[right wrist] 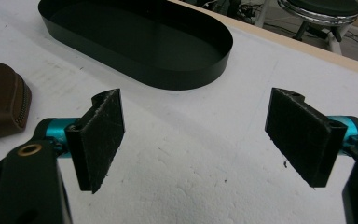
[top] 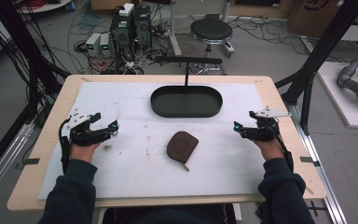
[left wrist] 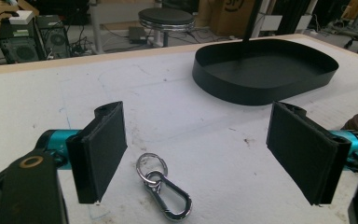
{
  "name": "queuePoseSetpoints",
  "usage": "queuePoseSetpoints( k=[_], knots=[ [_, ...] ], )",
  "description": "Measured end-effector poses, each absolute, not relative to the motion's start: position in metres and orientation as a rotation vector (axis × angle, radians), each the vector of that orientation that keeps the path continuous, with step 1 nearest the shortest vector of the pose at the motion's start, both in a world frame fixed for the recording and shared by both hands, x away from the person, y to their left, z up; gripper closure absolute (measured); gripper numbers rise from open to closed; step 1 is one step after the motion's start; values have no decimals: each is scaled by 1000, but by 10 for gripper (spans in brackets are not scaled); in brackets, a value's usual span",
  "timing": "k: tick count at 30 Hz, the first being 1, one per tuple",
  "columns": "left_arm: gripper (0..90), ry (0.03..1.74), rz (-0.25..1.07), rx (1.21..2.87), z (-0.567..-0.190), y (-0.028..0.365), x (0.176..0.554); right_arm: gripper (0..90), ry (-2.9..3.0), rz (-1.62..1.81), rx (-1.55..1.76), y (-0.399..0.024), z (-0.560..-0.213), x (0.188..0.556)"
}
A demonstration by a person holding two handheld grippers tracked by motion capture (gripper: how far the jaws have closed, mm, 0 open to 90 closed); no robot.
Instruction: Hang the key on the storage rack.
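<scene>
Right now the left gripper (left wrist: pixel 196 156) hangs with its jaws wide apart over a small carabiner clip (left wrist: pixel 164 186) lying flat on the white mat (top: pixel 121 172), nearer the left pad. Closing carelessly could skate the thin metal sideways instead of catching it. Farther on, the right gripper (right wrist: pixel 193 140) holds nothing, equally spread, near the brown pouch (top: pixel 182 145), with the black tray (top: pixel 186 101) beyond.

A brown zipped pouch (top: pixel 182 146) lies on a white sheet (top: pixel 135 172) with faint brownish stains, covering a pale wood desk (top: pixel 51 122). The oval tray (top: pixel 186 101) is black. A shiny silver key ring with carabiner (left wrist: pixel 163 192) gleams. Both grippers have black jaws and teal fittings.
</scene>
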State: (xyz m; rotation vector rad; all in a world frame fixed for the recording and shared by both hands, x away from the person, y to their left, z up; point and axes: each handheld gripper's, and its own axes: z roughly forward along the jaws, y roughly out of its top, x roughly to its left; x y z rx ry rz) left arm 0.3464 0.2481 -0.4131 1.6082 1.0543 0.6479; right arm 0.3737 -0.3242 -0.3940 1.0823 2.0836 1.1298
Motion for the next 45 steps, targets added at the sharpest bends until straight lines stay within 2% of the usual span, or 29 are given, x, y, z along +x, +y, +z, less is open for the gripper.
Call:
queuePoseSetpoints(
  k=[17,23,28,37,40,45],
  knots=[
    [208,1049,648,1619,-413,245,347,201,2066,1146,1094,-329,-393,368],
    [246,1029,673,1640,-412,245,343,202,2068,1144,1098,-325,-391,365],
    [286,1071,690,1646,-414,250,346,203,2069,1139,1080,-321,-389,363],
    [294,1164,693,1691,-422,252,353,203,2104,1117,1091,-320,-394,369],
    [445,1249,680,1737,-426,254,357,203,2104,1116,1083,-319,-394,367],
    [533,1273,630,1773,-435,256,372,204,2113,1106,1084,-317,-395,367]
  ],
)
